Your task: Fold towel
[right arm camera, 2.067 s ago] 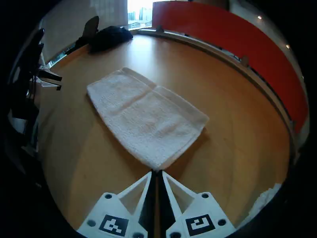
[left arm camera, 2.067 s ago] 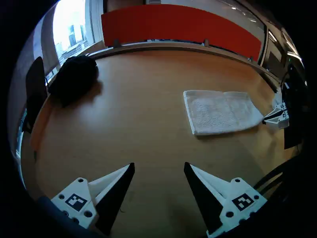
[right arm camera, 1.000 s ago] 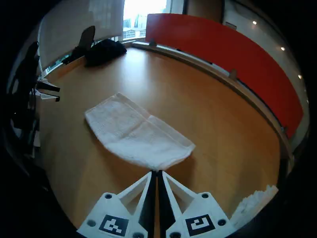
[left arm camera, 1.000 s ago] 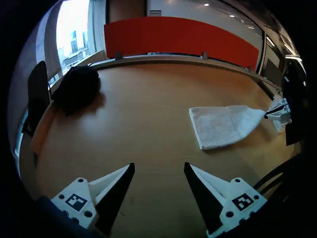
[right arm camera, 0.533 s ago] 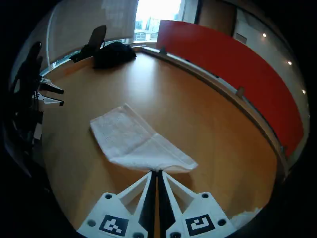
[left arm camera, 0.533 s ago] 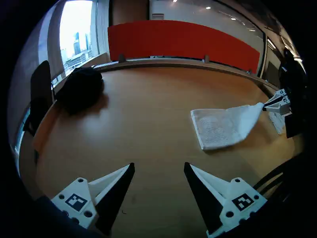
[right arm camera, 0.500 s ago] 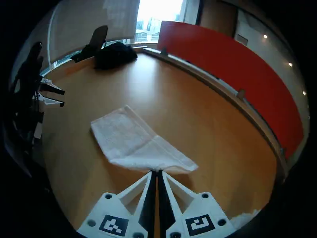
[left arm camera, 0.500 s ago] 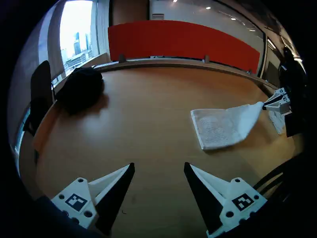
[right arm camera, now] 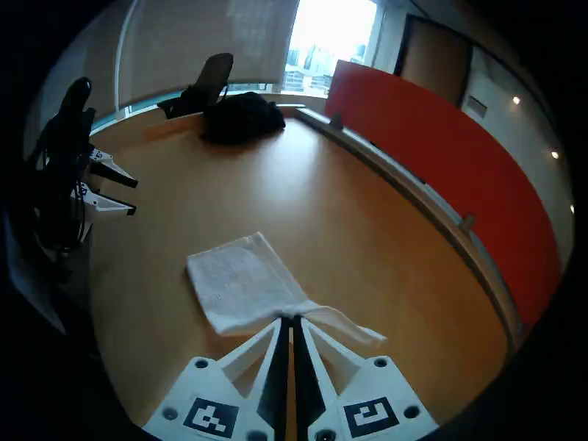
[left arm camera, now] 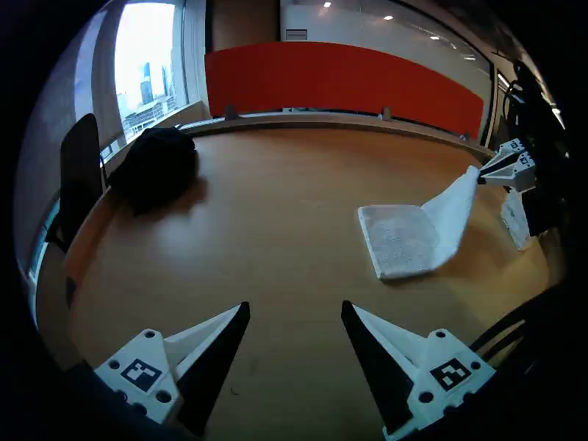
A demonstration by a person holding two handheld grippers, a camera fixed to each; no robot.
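A white towel (left arm camera: 397, 239) lies on the wooden table (left arm camera: 279, 198), its right end lifted into a steep flap. In the left gripper view my right gripper (left arm camera: 481, 176) holds the flap's top corner well above the table. In the right gripper view the towel (right arm camera: 235, 283) lies just ahead, and my right gripper (right arm camera: 292, 321) is shut on its raised corner, with fabric draping to the right. My left gripper (left arm camera: 294, 316) hovers open over bare wood, well left of the towel, nothing between its fingers. The right gripper view shows that left gripper (right arm camera: 135, 198) open at the far left.
A black bag (left arm camera: 158, 165) sits at the table's far left corner beside a dark chair (left arm camera: 77, 169). A red partition (left arm camera: 345, 77) runs along the table's far edge. Another white cloth (left arm camera: 514, 220) lies near the right edge. A window is beyond the bag.
My right gripper has lifted the towel's corner from flat on the table to high above it, drawing that end up and over the rest. My left gripper has stayed open.
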